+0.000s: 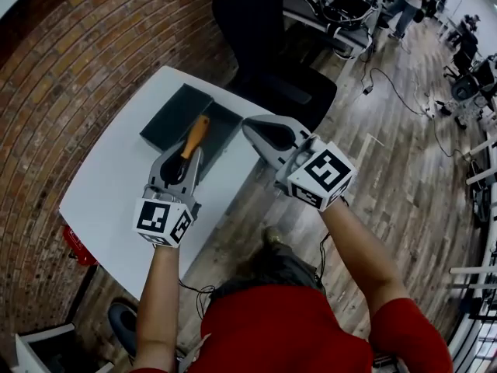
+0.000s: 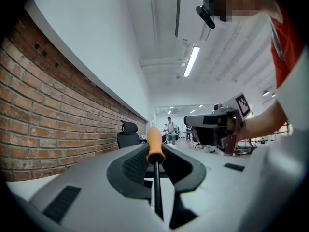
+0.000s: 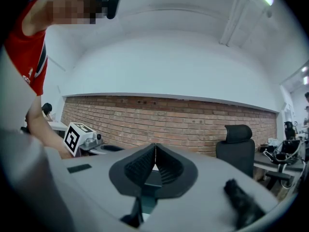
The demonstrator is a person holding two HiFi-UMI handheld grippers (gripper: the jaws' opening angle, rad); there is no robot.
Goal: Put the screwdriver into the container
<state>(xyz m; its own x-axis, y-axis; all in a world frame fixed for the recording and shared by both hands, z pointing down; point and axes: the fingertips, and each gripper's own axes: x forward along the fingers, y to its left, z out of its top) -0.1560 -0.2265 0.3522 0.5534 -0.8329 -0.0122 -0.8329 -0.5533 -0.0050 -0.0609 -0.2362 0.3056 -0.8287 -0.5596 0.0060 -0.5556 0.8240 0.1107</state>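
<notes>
From my end I see a white, flat rectangular table (image 1: 109, 193), and one thing lying directly on it: a dark grey, shallow rectangular container (image 1: 175, 119), at the table's far end. From the container back toward the near corner the white top is bare; whether the container is one piece or two I can't tell

Two grippers: left gripper (image 1: 189, 160) and right gripper (image 1: 256, 129). One screwdriver (image 1: 195, 137), orange handle. One dark container (image 1: 172, 116). One white table (image 1: 109, 185). One black office chair (image 1: 272, 68) by the table; more chairs far back, count unclear. One red item (image 1: 75, 245) below the table edge. One person (image 1: 287, 332) in red.
</notes>
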